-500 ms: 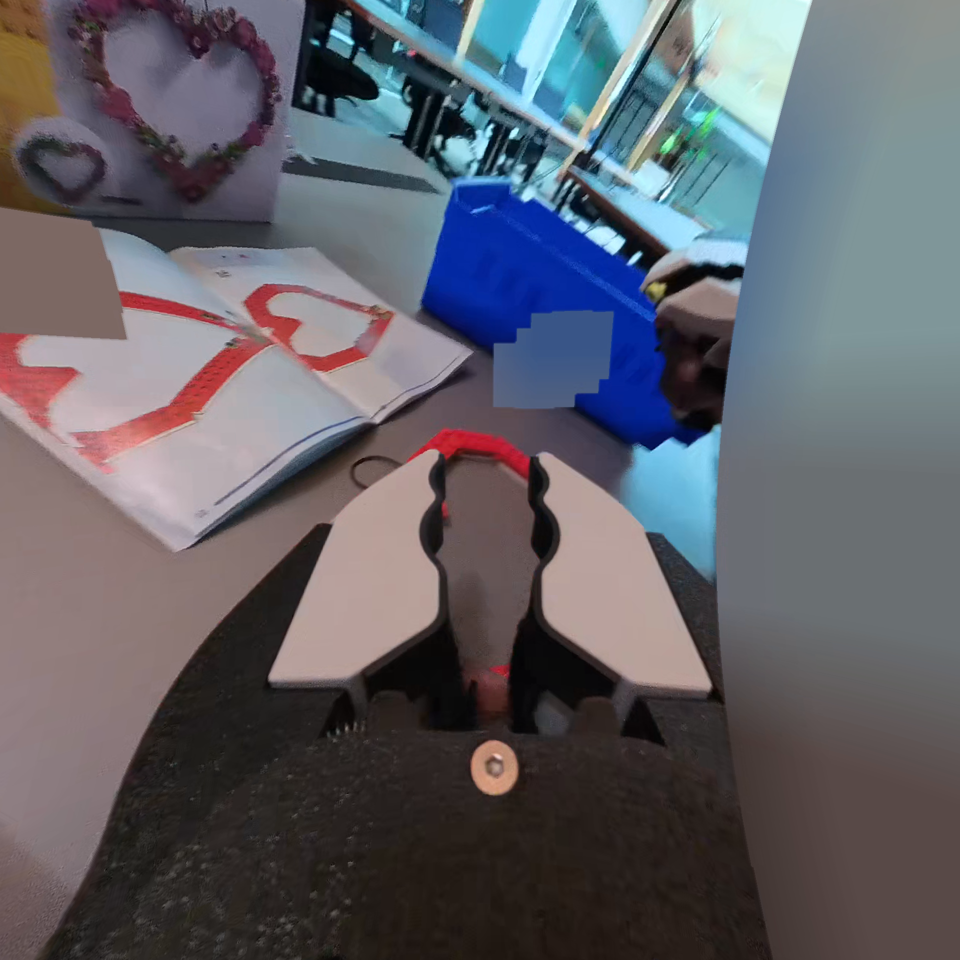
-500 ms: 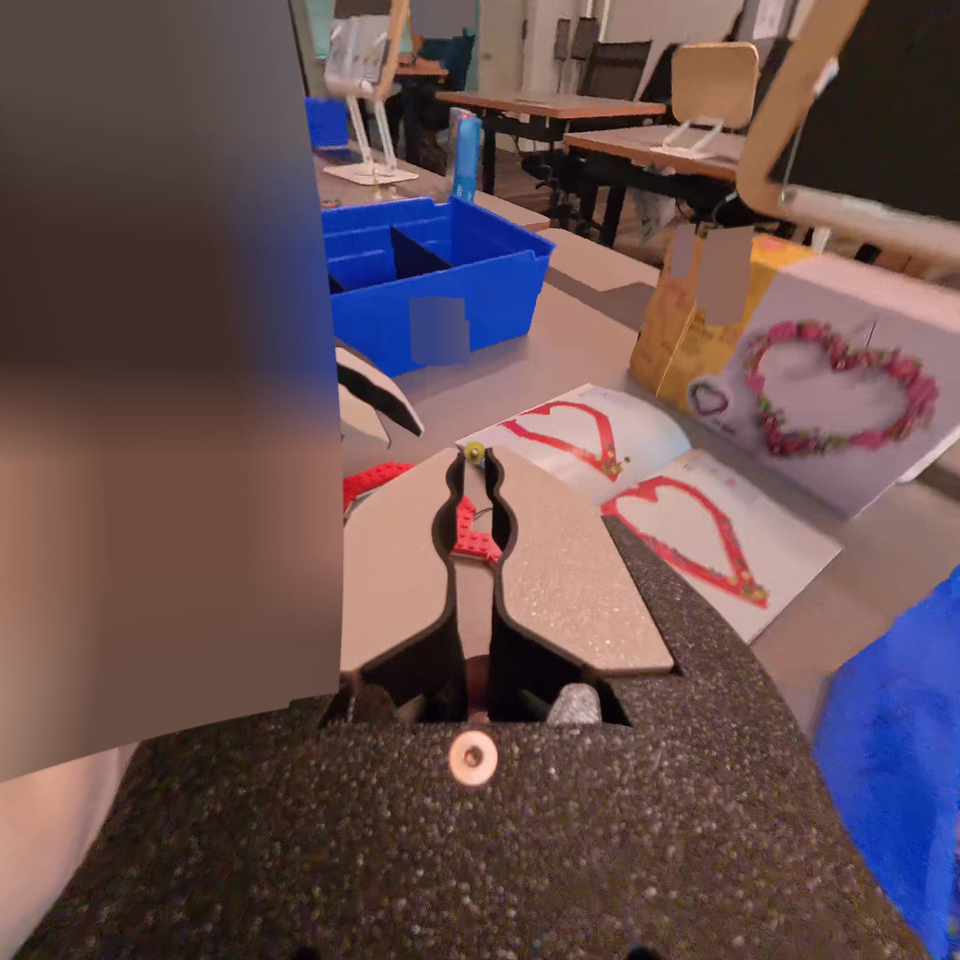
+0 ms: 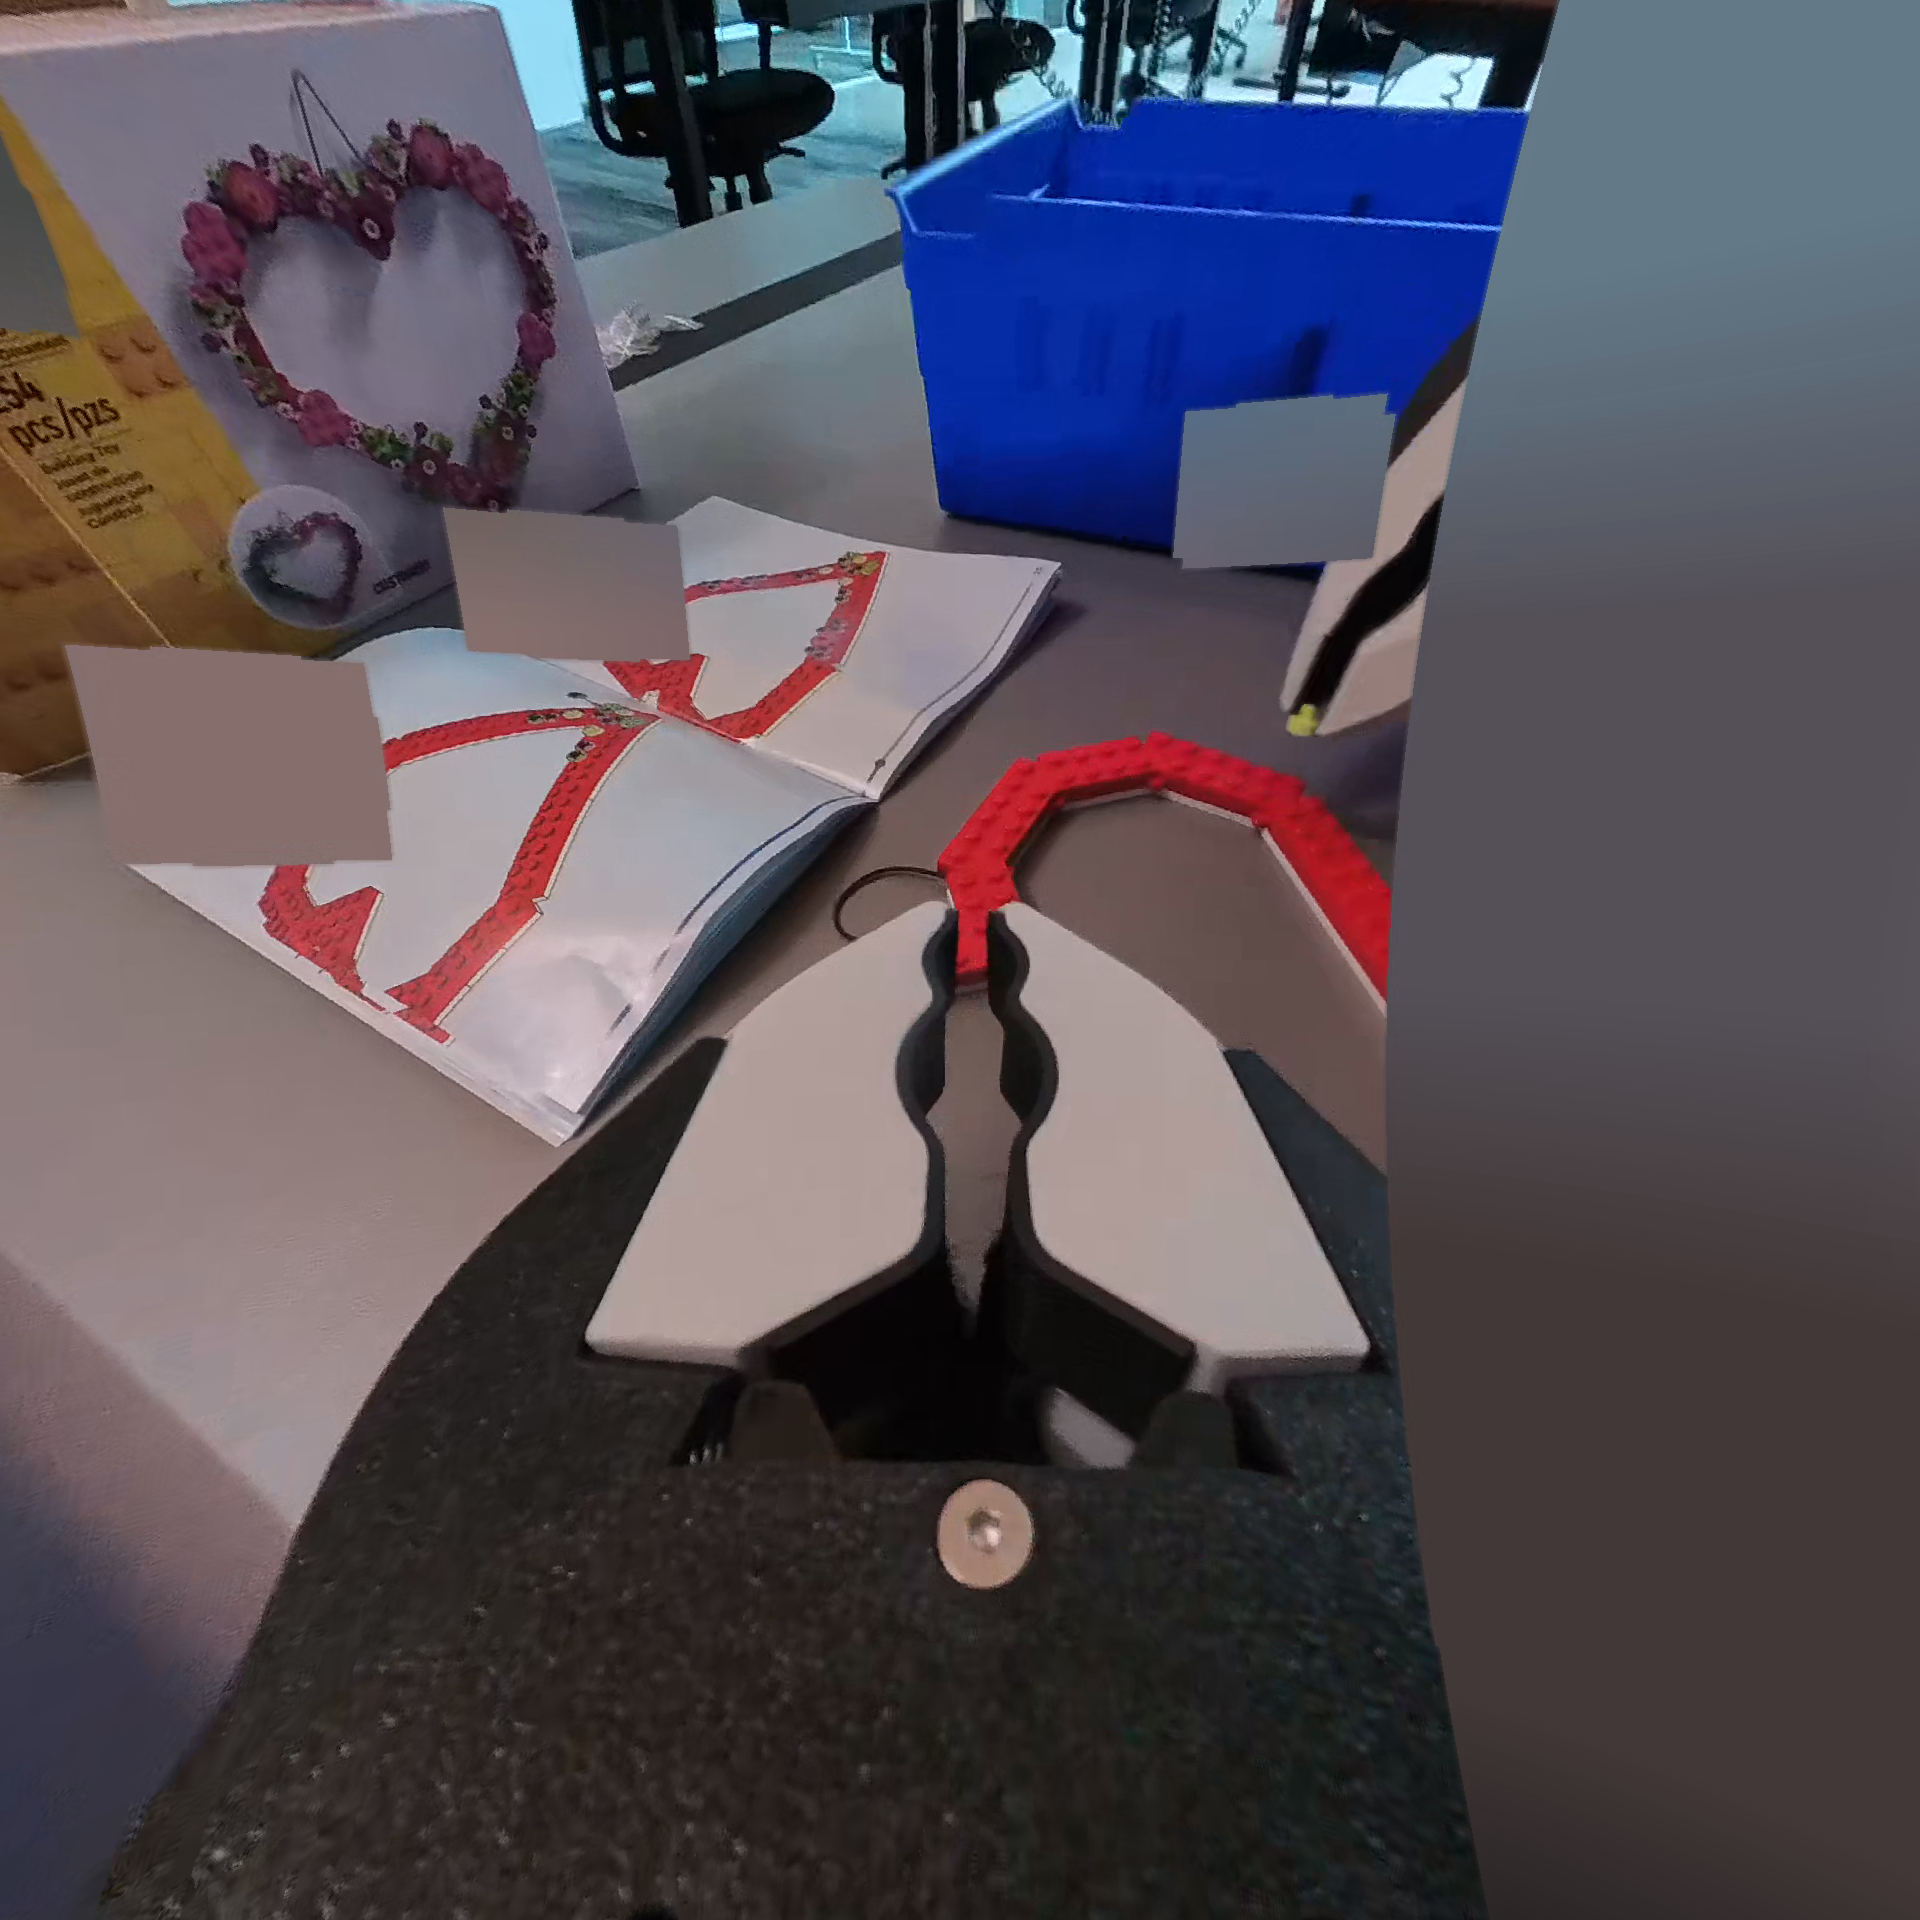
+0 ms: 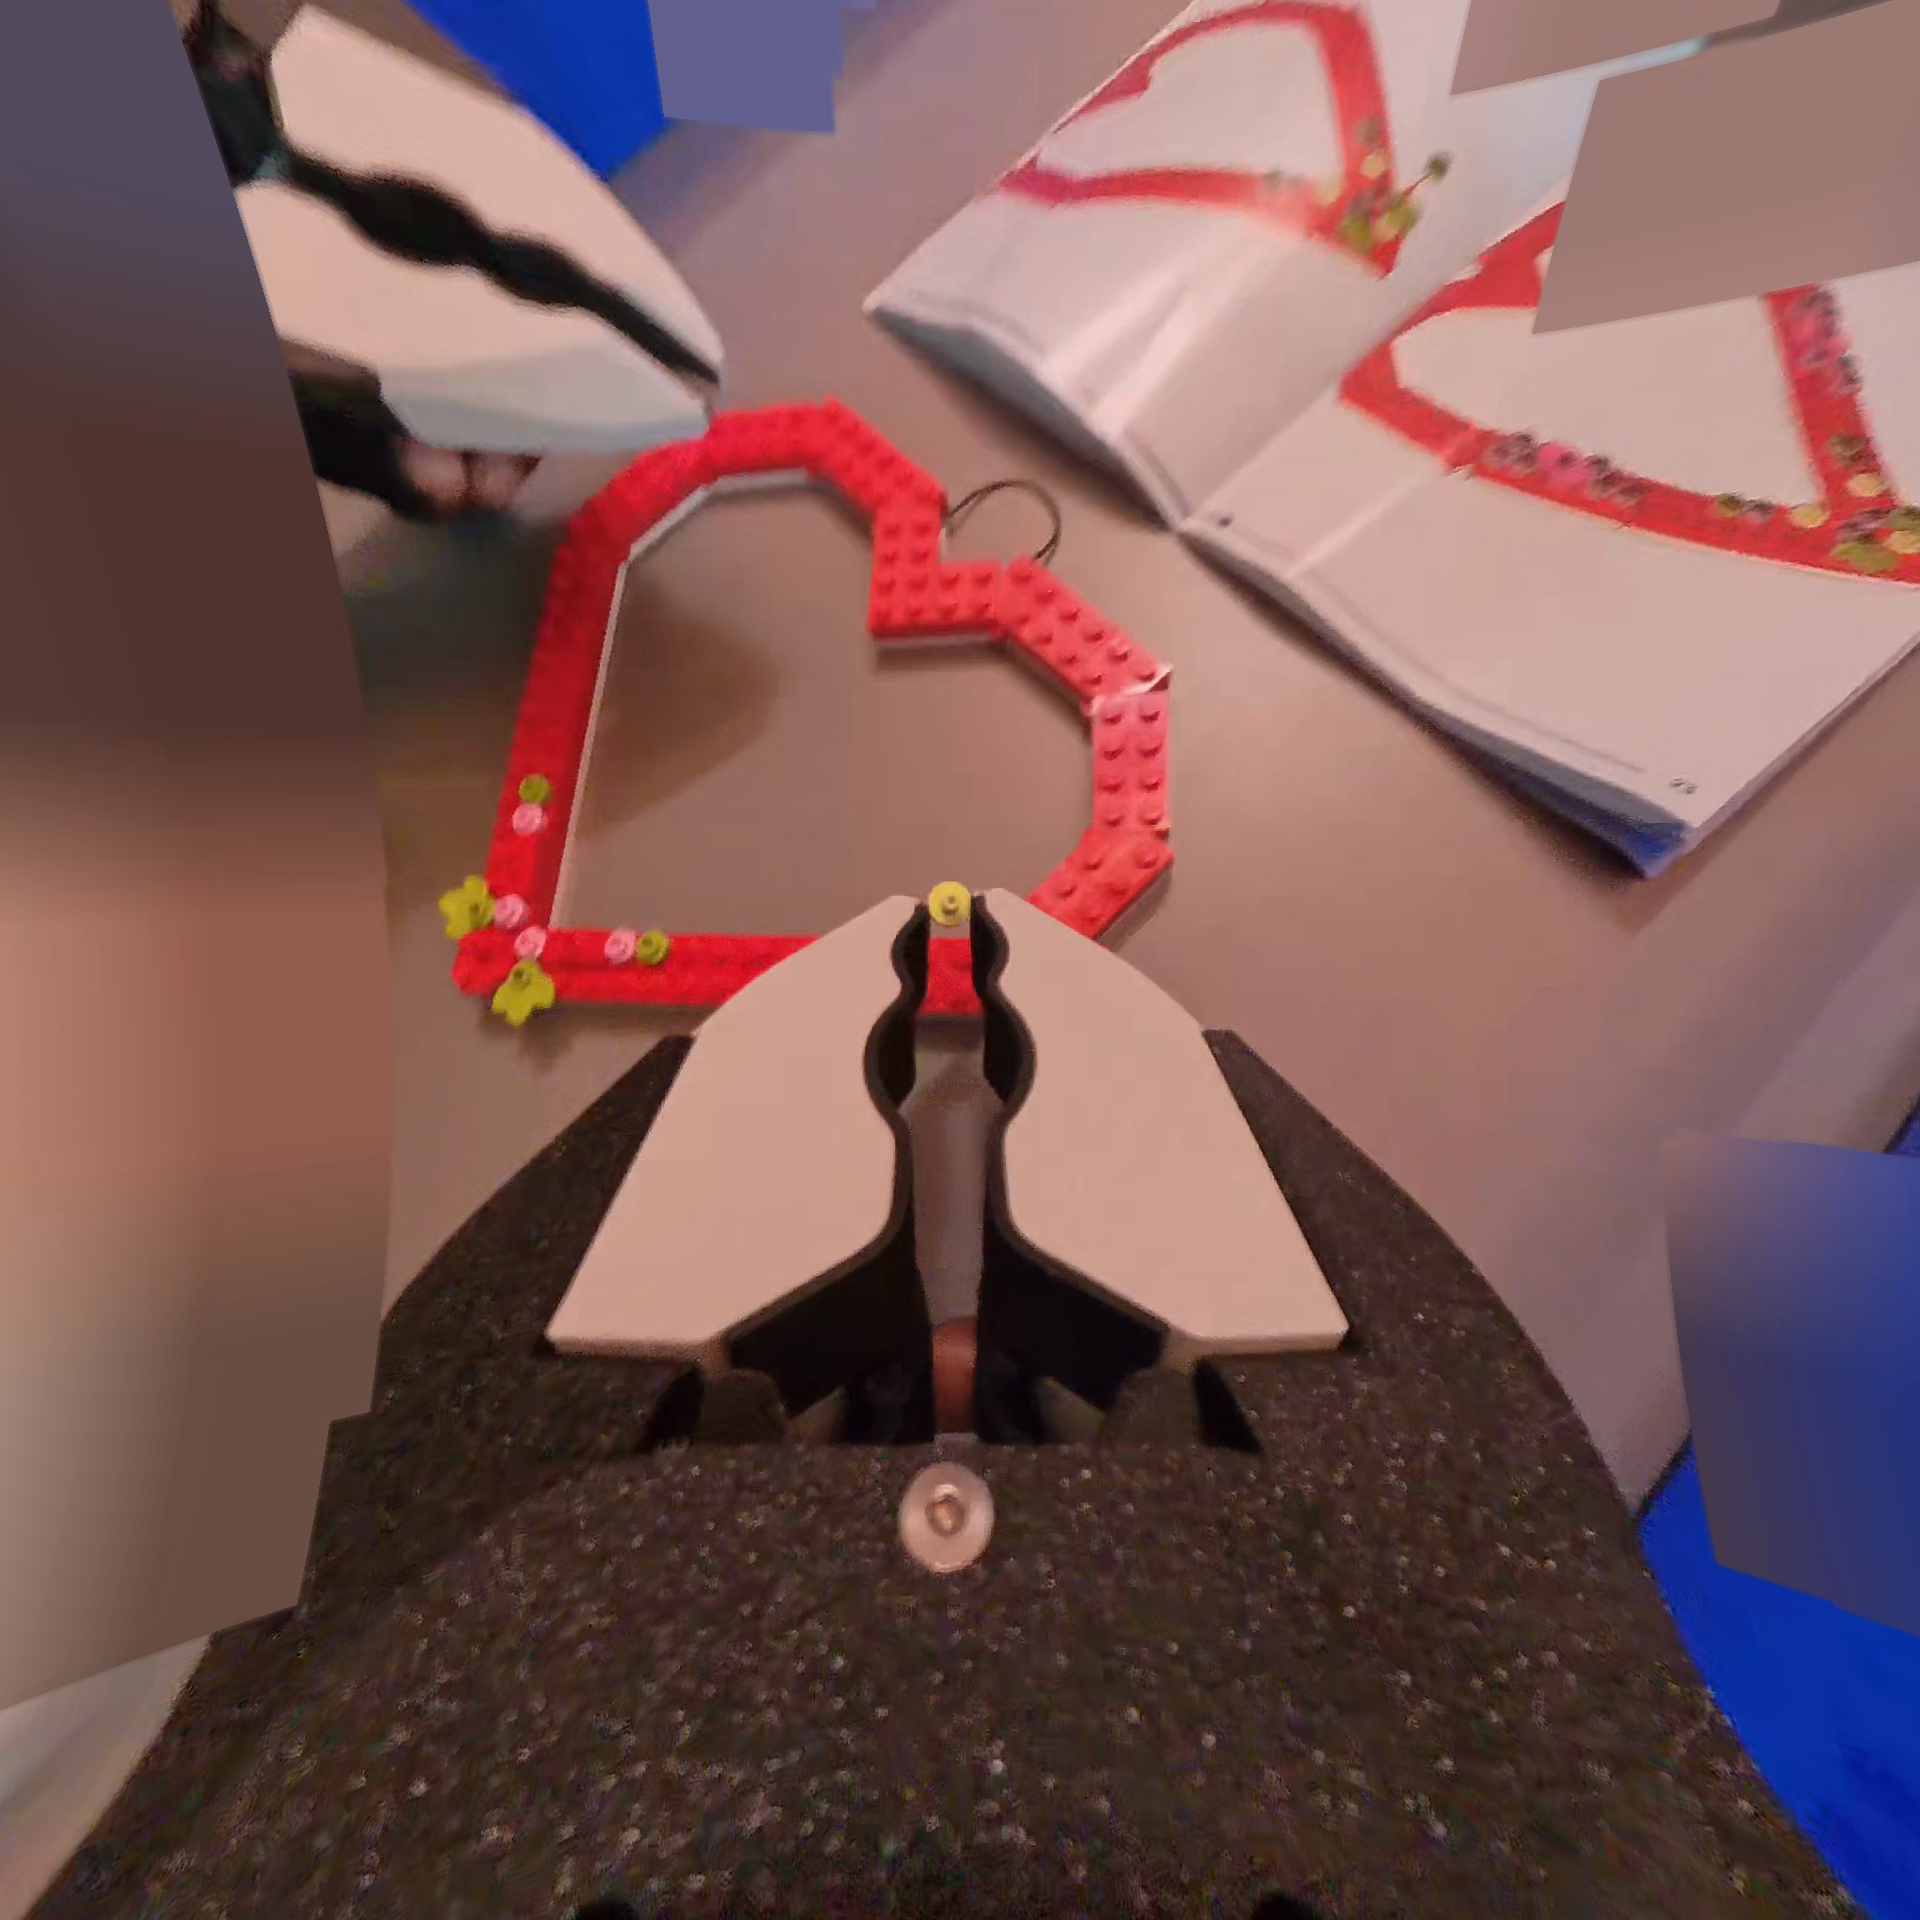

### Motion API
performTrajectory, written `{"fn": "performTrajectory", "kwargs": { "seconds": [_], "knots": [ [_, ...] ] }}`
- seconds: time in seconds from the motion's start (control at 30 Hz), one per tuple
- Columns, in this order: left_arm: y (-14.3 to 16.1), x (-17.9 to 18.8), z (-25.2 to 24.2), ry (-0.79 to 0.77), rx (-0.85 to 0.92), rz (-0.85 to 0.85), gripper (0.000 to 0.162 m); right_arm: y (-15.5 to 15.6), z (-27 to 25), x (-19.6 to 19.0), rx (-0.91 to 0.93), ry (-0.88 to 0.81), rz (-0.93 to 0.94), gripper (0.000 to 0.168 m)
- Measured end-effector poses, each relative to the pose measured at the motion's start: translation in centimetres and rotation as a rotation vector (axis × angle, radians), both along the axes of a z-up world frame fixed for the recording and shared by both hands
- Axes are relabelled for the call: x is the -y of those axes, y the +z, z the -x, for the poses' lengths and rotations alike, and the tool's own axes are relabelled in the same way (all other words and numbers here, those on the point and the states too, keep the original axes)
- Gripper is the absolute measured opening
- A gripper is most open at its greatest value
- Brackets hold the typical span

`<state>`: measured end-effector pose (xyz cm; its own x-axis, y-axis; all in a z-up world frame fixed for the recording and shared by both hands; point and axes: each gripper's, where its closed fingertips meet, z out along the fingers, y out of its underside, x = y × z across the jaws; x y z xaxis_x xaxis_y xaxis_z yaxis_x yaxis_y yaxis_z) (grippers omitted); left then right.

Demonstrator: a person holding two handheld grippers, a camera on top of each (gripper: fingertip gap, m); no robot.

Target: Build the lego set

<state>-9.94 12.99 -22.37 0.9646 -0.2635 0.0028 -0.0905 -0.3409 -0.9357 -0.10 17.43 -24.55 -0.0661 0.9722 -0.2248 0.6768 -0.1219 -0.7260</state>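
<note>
A red lego heart frame (image 4: 935, 592) lies flat on the grey table; it also shows in the left wrist view (image 3: 1143, 764). Several lime leaves and pink flower studs (image 4: 514, 935) sit on its pointed corner. My left gripper (image 3: 971, 930) is shut on the edge of the frame's upper lobe; it also shows at the upper left of the right wrist view (image 4: 707, 369). My right gripper (image 4: 949, 914) is shut on a small lime round stud (image 4: 949, 902) and hovers over the frame's lower side. It shows at the right edge of the left wrist view (image 3: 1304, 707).
An open instruction booklet (image 3: 623, 831) lies left of the frame, also in the right wrist view (image 4: 1403, 582). The set's box (image 3: 364, 312) stands behind it. A blue bin (image 3: 1143, 312) stands at the back. A black string loop (image 4: 1003, 509) sits at the heart's notch.
My left gripper has narrowed from open to shut on the frame. My right gripper has tipped down over the heart, still holding the lime stud.
</note>
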Motion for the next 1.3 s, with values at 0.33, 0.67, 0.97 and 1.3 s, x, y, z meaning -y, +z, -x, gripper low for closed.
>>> {"fn": "performTrajectory", "kwargs": {
  "seconds": [0.33,0.67,0.97,1.3],
  "knots": [
    [2.9,1.0,2.0,0.083,0.077,-0.162,0.004,-0.8,-0.9,9.3,0.085,0.344,-0.050,0.007],
    [2.9,1.5,2.0,0.082,0.099,-0.176,0.004,-1.5,-0.4,9.6,0.116,0.342,-0.151,0.007],
    [2.6,1.9,0.4,-0.028,0.083,-0.154,0.007,-2.0,-0.3,9.4,0.126,0.379,-0.218,0.007],
    [-0.2,3.8,-6.0,-0.353,-0.012,0.060,0.004,-2.2,-0.4,9.5,0.203,0.425,-0.300,0.007]
  ]
}}
